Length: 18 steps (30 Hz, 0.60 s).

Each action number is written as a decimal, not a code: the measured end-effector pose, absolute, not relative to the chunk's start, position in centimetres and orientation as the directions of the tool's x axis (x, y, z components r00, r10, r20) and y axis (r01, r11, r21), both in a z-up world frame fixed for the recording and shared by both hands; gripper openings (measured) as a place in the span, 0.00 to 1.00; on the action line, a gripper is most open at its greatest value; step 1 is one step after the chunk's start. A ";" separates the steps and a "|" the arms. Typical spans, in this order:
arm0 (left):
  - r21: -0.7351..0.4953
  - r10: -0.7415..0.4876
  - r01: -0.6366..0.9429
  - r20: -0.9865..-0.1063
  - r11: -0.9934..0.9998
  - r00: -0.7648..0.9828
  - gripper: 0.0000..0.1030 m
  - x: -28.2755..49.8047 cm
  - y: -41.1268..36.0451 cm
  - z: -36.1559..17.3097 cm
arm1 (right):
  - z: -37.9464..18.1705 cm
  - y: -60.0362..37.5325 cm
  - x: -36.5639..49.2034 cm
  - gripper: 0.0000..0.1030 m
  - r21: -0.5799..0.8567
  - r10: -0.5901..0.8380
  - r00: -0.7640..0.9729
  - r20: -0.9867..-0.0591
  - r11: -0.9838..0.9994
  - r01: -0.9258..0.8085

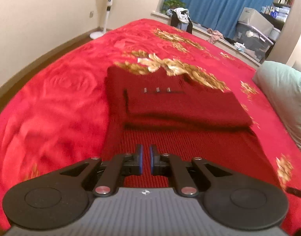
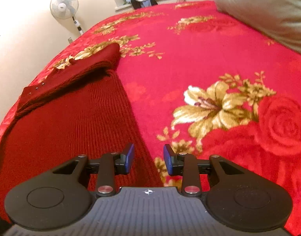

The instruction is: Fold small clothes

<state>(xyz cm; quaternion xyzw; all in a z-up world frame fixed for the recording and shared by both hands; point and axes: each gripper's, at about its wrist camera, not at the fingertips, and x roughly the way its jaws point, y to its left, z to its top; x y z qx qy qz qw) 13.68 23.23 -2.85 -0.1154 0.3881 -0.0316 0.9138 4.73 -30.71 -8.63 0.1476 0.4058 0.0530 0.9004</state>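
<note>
A dark red knitted sweater (image 1: 179,106) lies flat on the bed, its upper part folded over into a thick band with three small metal buttons (image 1: 157,89). My left gripper (image 1: 146,151) hovers over the sweater's ribbed lower body, shut, with only a slit between its blue pads and nothing in it. In the right wrist view the sweater (image 2: 71,122) fills the left side. My right gripper (image 2: 148,149) stands open above the sweater's right edge, where knit meets blanket. Its pads press on nothing.
The bed is covered by a red blanket (image 1: 52,98) with gold flowers. A pale green pillow (image 2: 264,9) lies at the right. A standing fan (image 2: 64,5) is by the wall. The far windowsill holds a clothes pile (image 1: 179,17) and storage boxes (image 1: 254,31).
</note>
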 end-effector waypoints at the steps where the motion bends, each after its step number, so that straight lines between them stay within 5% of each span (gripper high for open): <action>1: -0.239 -0.147 -0.039 -0.709 0.970 0.689 0.07 12.4 23.4 -3.0 | -8.8 -30.6 4.7 0.39 0.305 0.218 0.649 -0.729 0.952 0.023; 10: -0.241 -0.072 -0.256 -0.845 0.936 0.530 0.20 3.4 26.2 -8.9 | -10.1 -29.4 4.3 0.40 0.268 0.221 0.562 -0.797 0.963 0.002; 18: -0.213 -0.070 -0.249 -0.873 0.945 0.484 0.22 2.4 25.2 -10.4 | -10.2 -28.9 3.8 0.39 0.250 0.217 0.566 -0.796 0.968 -0.020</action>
